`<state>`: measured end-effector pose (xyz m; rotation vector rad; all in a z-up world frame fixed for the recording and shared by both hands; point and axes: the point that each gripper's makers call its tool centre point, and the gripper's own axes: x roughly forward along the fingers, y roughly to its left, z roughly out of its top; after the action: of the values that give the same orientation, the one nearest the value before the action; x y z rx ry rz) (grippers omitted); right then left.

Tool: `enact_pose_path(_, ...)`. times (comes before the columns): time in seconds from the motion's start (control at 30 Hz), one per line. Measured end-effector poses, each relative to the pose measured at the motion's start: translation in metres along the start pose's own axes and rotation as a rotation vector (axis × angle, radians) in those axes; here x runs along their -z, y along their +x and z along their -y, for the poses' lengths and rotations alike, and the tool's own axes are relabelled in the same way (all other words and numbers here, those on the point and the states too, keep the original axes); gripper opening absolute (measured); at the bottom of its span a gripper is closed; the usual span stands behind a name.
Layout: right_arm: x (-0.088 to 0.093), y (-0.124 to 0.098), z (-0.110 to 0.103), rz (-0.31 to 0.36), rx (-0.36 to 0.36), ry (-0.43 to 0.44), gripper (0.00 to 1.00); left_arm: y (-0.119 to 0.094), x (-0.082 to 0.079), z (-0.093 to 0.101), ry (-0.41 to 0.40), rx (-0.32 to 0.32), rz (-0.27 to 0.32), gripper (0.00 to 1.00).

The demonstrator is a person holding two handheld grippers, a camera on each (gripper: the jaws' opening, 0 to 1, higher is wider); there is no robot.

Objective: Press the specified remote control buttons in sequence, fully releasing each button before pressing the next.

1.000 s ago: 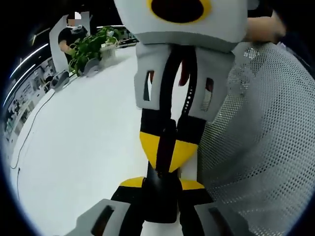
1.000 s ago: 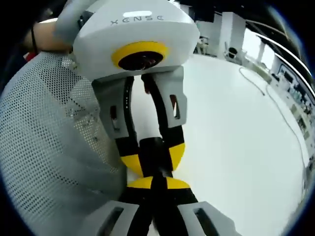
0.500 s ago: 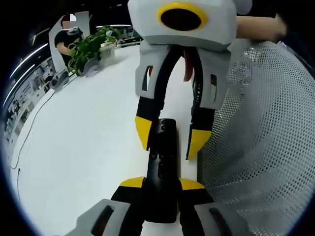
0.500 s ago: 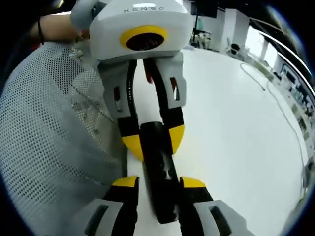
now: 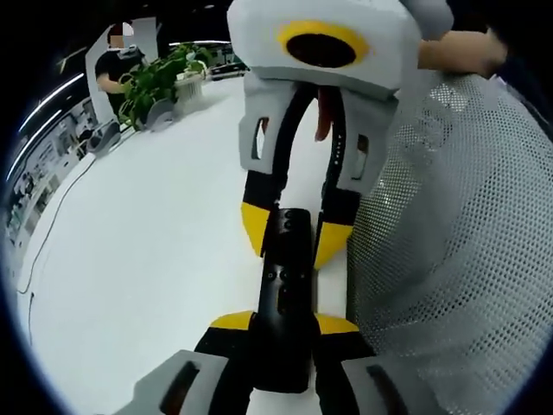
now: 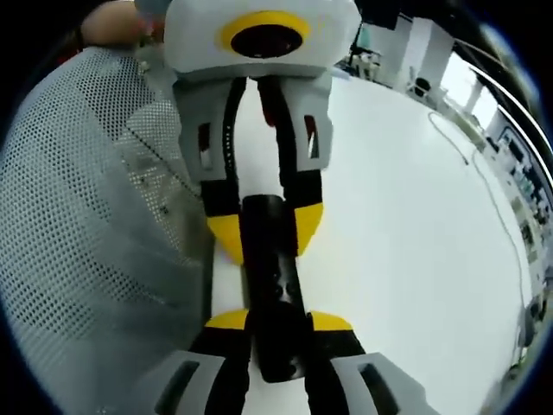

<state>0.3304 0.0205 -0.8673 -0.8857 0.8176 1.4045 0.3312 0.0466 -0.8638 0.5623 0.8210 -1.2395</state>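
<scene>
Two hand-held grippers are facing each other over the white table (image 5: 147, 259) with the black remote control (image 5: 283, 294) between them. My left hand-held gripper (image 5: 283, 333) is clamping its near end, long axis running straight away toward the right hand-held gripper (image 5: 289, 238), whose yellow tips are straddling the far end, slightly parted. I'm seeing mesh fabric (image 5: 458, 242) crowding one side, so open room is lying toward the bare tabletop.

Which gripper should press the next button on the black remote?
Probably the right gripper. The left gripper looks clamped on the remote, steadying it on the white table. The right one's jaws straddle the other end, and whether they grip is unclear, so it seems freer to press.
</scene>
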Motion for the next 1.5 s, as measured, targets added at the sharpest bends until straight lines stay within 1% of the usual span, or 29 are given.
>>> enact_pose_path(0.1, 0.0, 0.0, 0.001, 0.006, -0.002, 0.027, 0.2, -0.002, 0.0, -0.002, -0.006, -0.001, 0.004, 0.26)
enact_pose_path(0.17, 0.0, -0.001, 0.002, 0.01, 0.0, 0.042, 0.2, -0.004, -0.001, -0.002, -0.01, -0.005, 0.008, 0.29)
enact_pose_path(0.23, 0.0, 0.0, 0.005, 0.012, 0.009, 0.058, 0.2, -0.008, -0.008, -0.005, -0.026, -0.024, 0.042, 0.35)
enact_pose_path(0.27, 0.0, 0.0, 0.006, 0.01, 0.014, 0.061, 0.2, -0.011, -0.015, -0.008, -0.052, -0.042, 0.077, 0.38)
enact_pose_path(0.33, 0.0, -0.001, 0.007, 0.016, 0.02, 0.087, 0.2, -0.018, -0.022, -0.013, -0.079, -0.068, 0.104, 0.45)
enact_pose_path(0.4, 0.001, -0.001, 0.008, 0.017, 0.021, 0.095, 0.2, -0.023, -0.026, -0.017, -0.079, -0.093, 0.122, 0.53)
enact_pose_path(0.43, 0.0, -0.001, 0.009, 0.027, 0.019, 0.124, 0.2, -0.031, -0.031, -0.02, -0.087, -0.12, 0.137, 0.56)
enact_pose_path(0.47, 0.001, 0.0, 0.009, 0.027, 0.022, 0.118, 0.2, -0.038, -0.035, -0.023, -0.096, -0.15, 0.155, 0.6)
enact_pose_path(0.5, 0.002, 0.001, 0.009, 0.021, 0.025, 0.116, 0.2, -0.043, -0.037, -0.024, -0.103, -0.166, 0.169, 0.65)
enact_pose_path(0.53, 0.002, 0.002, 0.011, 0.013, 0.04, 0.106, 0.2, -0.05, -0.04, -0.025, -0.116, -0.194, 0.186, 0.68)
enact_pose_path(0.63, 0.001, 0.0, 0.009, 0.014, 0.039, 0.106, 0.2, -0.066, -0.045, -0.028, -0.124, -0.258, 0.22, 0.77)
enact_pose_path(0.8, 0.0, 0.0, 0.009, 0.025, 0.043, 0.117, 0.2, -0.086, -0.056, -0.023, -0.172, -0.303, 0.283, 0.9)
enact_pose_path(0.93, 0.0, 0.0, 0.009, 0.026, 0.046, 0.13, 0.2, -0.106, -0.065, -0.02, -0.237, -0.36, 0.358, 1.0)
enact_pose_path(0.97, 0.0, 0.0, 0.008, 0.027, 0.046, 0.135, 0.2, -0.111, -0.065, -0.018, -0.24, -0.365, 0.361, 1.0)
enact_pose_path(1.07, 0.0, 0.0, 0.008, 0.031, 0.046, 0.139, 0.2, -0.128, -0.068, -0.013, -0.269, -0.418, 0.415, 1.0)
enact_pose_path(1.17, 0.0, -0.001, 0.008, 0.039, 0.049, 0.148, 0.2, -0.142, -0.066, -0.008, -0.313, -0.45, 0.459, 1.0)
enact_pose_path(1.23, 0.0, -0.001, 0.008, 0.044, 0.051, 0.156, 0.2, -0.15, -0.065, -0.006, -0.349, -0.477, 0.5, 1.0)
enact_pose_path(1.3, 0.0, 0.0, 0.009, 0.049, 0.053, 0.16, 0.21, -0.16, -0.066, -0.004, -0.384, -0.504, 0.561, 1.0)
enact_pose_path(1.33, 0.0, 0.0, 0.009, 0.053, 0.055, 0.163, 0.21, -0.164, -0.066, -0.003, -0.394, -0.515, 0.582, 1.0)
enact_pose_path(1.37, 0.0, 0.0, 0.008, 0.053, 0.056, 0.164, 0.21, -0.169, -0.066, -0.002, -0.422, -0.521, 0.609, 1.0)
enact_pose_path(1.47, -0.001, -0.001, 0.008, 0.058, 0.06, 0.172, 0.21, -0.18, -0.067, -0.001, -0.445, -0.547, 0.644, 1.0)
enact_pose_path(1.5, -0.001, -0.001, 0.008, 0.059, 0.062, 0.175, 0.21, -0.186, -0.069, -0.002, -0.447, -0.572, 0.668, 1.0)
